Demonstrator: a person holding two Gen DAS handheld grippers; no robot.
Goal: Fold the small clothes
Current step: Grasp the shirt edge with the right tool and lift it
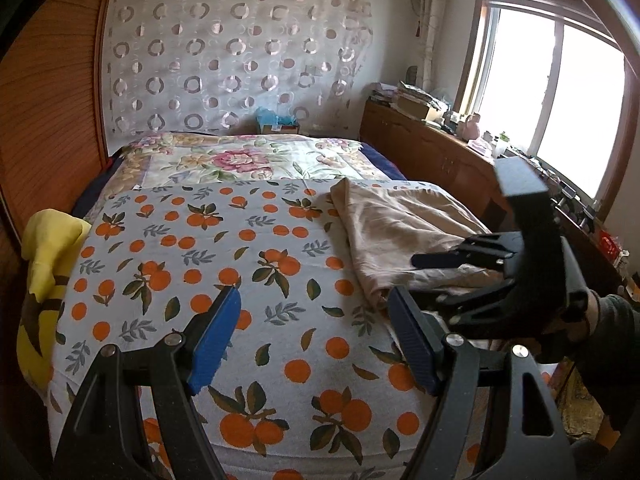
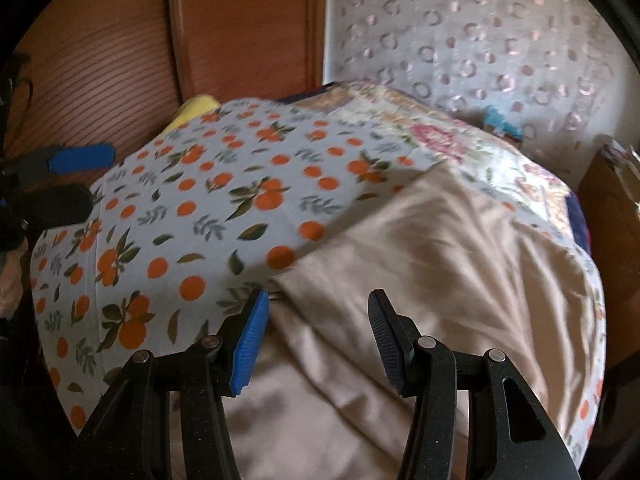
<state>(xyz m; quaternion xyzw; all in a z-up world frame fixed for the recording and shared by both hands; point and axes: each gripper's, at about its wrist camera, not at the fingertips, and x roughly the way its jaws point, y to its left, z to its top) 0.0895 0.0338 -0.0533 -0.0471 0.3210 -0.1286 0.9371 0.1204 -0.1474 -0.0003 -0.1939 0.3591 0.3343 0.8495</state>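
A beige garment [image 1: 400, 228] lies crumpled on the right side of the bed, on the orange-print sheet [image 1: 224, 248]. My left gripper [image 1: 316, 312] is open and empty, above the sheet just left of the garment's near edge. My right gripper [image 2: 318, 312] is open, its jaws wide apart low over the beige garment [image 2: 420, 280], holding nothing. In the left wrist view the right gripper [image 1: 436, 276] hovers over the garment's near right part. In the right wrist view the left gripper's fingertips [image 2: 80, 160] show at the far left.
A yellow cloth [image 1: 48, 264] hangs at the bed's left edge by a wooden wardrobe [image 1: 48, 120]. A floral quilt [image 1: 248, 160] covers the far half of the bed. A cluttered wooden cabinet [image 1: 440, 148] runs along the right under the window.
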